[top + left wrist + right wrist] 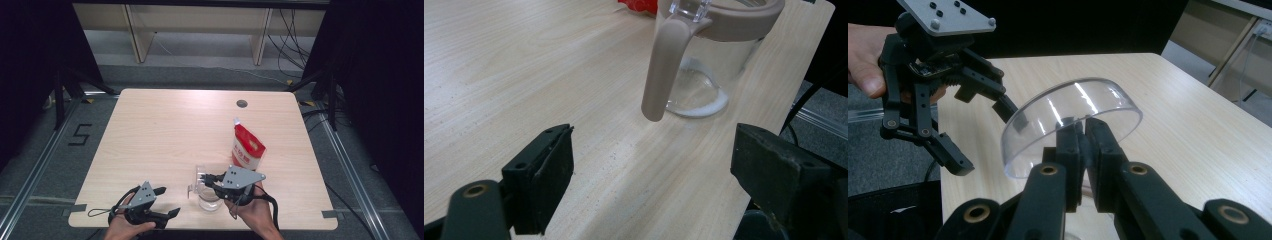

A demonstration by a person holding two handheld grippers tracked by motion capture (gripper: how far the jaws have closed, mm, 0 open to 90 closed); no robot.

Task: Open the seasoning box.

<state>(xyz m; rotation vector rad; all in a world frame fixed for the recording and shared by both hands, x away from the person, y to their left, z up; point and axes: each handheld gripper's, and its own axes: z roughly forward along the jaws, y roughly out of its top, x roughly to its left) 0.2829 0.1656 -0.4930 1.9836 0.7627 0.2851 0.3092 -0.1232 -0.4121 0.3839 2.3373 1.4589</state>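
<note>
High view
Tabletop (165, 135): pale wood with rounded corners; a dark round grommet (242, 103) lies at 12 o'clock near the far edge.
Pitcher (207, 197): clear, standing near the front edge at about 6 o'clock, partly covered by the right tool.
Lid (199, 176): clear and round, raised above the pitcher's mouth at the tip of the right tool.
Right tool (204, 178): held in the person's right hand (252, 210), pointing toward 9 o'clock, its grey plate on top.
Left tool (167, 201): at about 7 o'clock by the front edge, pointing toward 3 o'clock at the pitcher; jaws spread wide, nothing between them.
Pouch (246, 150): red and white, upright, at about 1 o'clock from the pitcher, well apart from both tools.

Left gripper view
Left tool (651, 165): two black jaws set wide apart over bare tabletop (524, 65), gripping nothing.
Pitcher (709, 65): ahead at 12 o'clock; beige rim band, beige handle (664, 70) hanging toward the camera, a white residue in the base.
Pouch (639, 5): a red corner behind the pitcher.

Right gripper view
Right tool (1084, 135): jaws pressed narrow, pinching a small tab on the lid.
Lid (1073, 117): clear shallow disc, tilted, held off the tabletop (1198, 115).
Left tool (988, 135): at 10 o'clock beyond the lid, jaws agape, held in a hand (865, 55).
</note>
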